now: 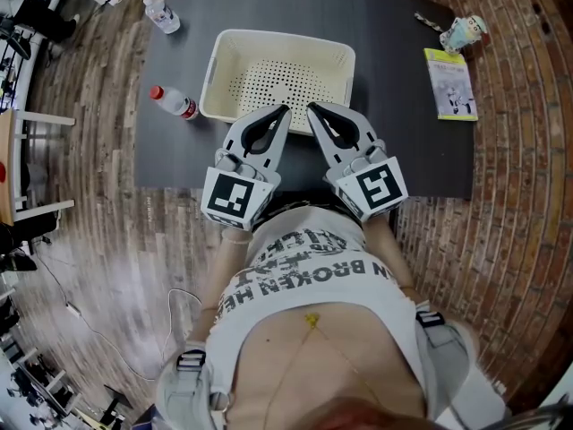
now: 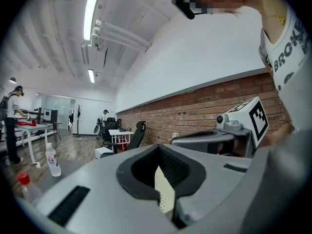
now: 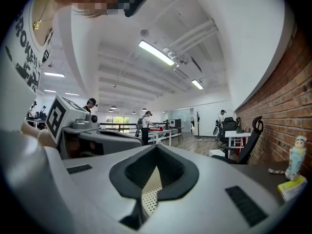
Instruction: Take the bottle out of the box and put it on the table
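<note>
A cream perforated box (image 1: 215, 88) stands at the middle of the dark table (image 1: 385, 133), and I see nothing inside it. A clear bottle with a red cap (image 1: 175, 102) lies on the table just left of the box. A second clear bottle with a white cap (image 1: 162, 14) lies at the far left corner. My left gripper (image 1: 286, 108) and right gripper (image 1: 311, 107) hover side by side at the box's near rim, both shut and holding nothing. In the left gripper view the white-capped bottle (image 2: 52, 161) and the red-capped bottle (image 2: 27, 186) show at the left.
A green booklet (image 1: 450, 83) and a small pale figurine (image 1: 464, 32) lie at the table's far right; both also show in the right gripper view, figurine (image 3: 295, 156) and booklet (image 3: 292, 186). A brick wall runs along the right. Desks, chairs and people stand far off.
</note>
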